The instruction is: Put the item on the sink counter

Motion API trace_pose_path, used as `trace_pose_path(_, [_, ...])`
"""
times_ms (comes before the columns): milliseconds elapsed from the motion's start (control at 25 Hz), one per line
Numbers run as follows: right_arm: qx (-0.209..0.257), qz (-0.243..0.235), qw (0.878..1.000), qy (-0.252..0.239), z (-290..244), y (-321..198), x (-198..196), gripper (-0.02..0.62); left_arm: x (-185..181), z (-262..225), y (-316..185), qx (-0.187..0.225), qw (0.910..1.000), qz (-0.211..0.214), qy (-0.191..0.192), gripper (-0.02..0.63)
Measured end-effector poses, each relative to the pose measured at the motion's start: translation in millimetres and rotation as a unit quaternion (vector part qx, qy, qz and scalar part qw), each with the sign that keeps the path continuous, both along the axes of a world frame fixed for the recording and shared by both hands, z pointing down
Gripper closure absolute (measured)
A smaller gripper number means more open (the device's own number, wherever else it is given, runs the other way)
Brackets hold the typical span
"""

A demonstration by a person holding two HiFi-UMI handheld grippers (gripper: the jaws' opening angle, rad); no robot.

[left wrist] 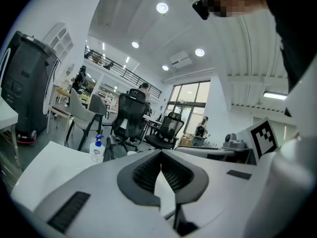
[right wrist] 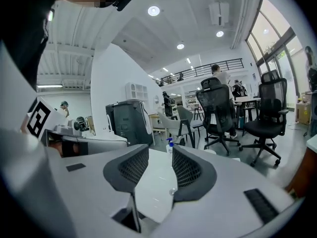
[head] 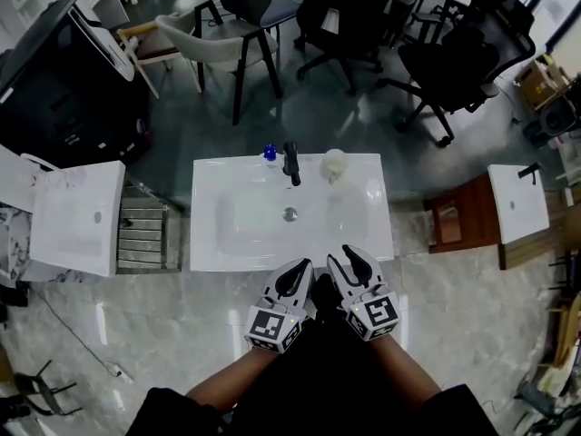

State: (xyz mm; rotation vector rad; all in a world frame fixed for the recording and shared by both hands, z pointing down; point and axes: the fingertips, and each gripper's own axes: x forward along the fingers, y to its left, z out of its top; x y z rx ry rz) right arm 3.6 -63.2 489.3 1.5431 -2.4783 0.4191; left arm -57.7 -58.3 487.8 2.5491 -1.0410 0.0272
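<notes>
A white sink counter stands in front of me, with a black faucet at the back of its basin. A blue-capped soap bottle is left of the faucet and a pale round cup right of it. The bottle also shows past the left jaws, and the bottle shows between the right jaws. My left gripper hovers at the counter's near edge, shut with its tips touching and nothing in it. My right gripper is beside it, open and empty.
A second white basin stands to the left beside a metal grate, and a third basin sits on a wooden stand to the right. Office chairs and a pale chair fill the floor beyond the counter. A black machine is at far left.
</notes>
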Motion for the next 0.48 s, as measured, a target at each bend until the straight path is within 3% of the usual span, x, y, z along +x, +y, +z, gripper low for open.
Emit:
trace_pose_path(280, [-0.002, -0.004, 1.000, -0.003, -10.5, 23.9, -2.7, 0.446, -7.3, -22.4, 26.0, 0.041, 0.9989, -0.021, -0.009, 0.591])
trace_pose_path(480, [0.041, -0.008, 0.999, -0.010, -34.8, 36.9, -3.6, 0.484, 3.0, -32.5, 43.3, 0.053, 0.9980, -0.028, -0.021, 0.591])
